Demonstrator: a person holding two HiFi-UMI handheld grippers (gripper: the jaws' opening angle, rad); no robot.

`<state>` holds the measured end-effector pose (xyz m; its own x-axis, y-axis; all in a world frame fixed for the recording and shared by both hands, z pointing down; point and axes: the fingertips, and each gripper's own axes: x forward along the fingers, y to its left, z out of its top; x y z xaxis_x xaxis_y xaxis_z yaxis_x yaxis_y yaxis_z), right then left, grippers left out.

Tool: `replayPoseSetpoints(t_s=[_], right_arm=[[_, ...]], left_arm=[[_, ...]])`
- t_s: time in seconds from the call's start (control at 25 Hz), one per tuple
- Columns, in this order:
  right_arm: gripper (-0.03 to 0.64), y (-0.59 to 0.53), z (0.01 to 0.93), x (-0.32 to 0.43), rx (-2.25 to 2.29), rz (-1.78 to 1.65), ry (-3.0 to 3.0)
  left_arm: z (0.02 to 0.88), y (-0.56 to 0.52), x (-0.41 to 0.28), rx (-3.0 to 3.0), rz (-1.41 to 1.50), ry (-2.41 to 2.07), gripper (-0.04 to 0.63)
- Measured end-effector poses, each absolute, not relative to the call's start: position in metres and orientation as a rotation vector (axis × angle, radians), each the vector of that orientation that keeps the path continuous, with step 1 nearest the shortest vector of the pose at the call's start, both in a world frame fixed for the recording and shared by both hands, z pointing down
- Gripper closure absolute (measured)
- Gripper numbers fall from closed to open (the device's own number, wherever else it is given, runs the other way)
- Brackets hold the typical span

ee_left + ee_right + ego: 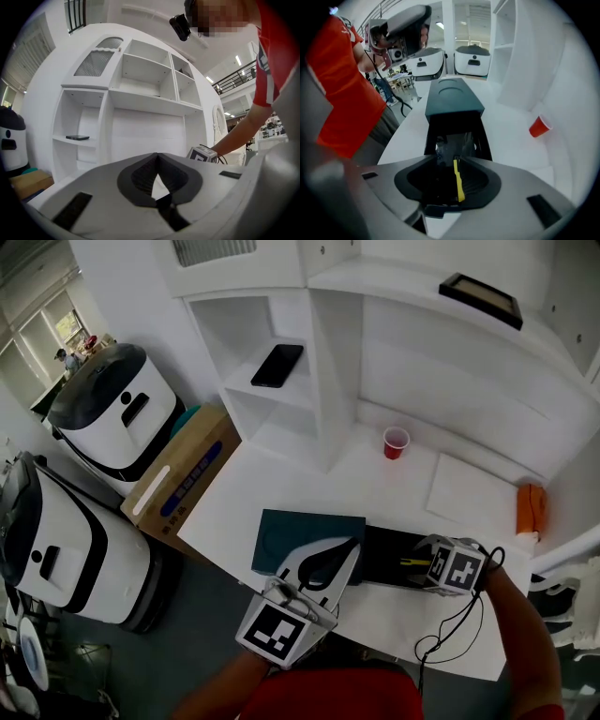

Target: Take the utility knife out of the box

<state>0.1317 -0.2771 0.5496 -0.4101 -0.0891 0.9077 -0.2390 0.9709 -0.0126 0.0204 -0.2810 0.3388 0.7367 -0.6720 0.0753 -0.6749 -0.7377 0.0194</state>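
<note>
While your head view gives only a sliver of yellow inside the open black box [386,549] on the white table [300,488], your right gripper view shows it plainly. The right gripper [450,159] has its jaws pressed on the black utility knife with a yellow strip [458,180], at the box's near end. Your left gripper [157,155] (jaw tips touching, nothing between them) points up at white shelves, by the dark teal box lid [300,532].
</note>
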Motion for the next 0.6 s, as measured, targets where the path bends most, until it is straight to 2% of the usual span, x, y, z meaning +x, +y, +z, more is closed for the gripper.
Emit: replayPoseSetpoints(t_s=[0.6], right_arm=[[0.447,-0.289,0.611,0.136,0.05,0.156,-1.785]], left_arm=[[0.353,-0.295,0.006,2.825,0.127,-1.175,0.558]])
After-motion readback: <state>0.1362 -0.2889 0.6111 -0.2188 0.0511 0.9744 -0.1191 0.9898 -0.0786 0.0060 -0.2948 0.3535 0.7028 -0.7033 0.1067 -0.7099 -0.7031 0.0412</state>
